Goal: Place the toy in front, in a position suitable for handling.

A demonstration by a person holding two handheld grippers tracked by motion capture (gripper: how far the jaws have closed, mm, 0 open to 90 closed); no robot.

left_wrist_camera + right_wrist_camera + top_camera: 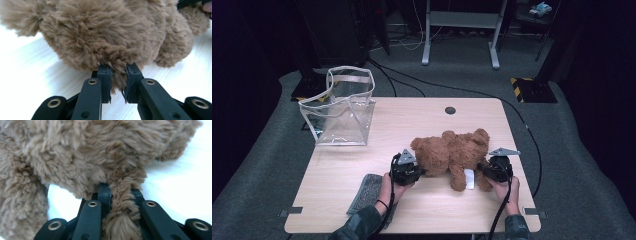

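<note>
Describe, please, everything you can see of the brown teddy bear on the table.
The teddy bear is a shaggy, light-brown plush toy lying flat on the pale wooden table, head toward the left gripper, legs toward the person. A white tag lies between its legs. Both grippers pinch tufts of its fur: the left gripper at the head end, the right gripper at the opposite side. It lies apart from the clear bag.
</note>
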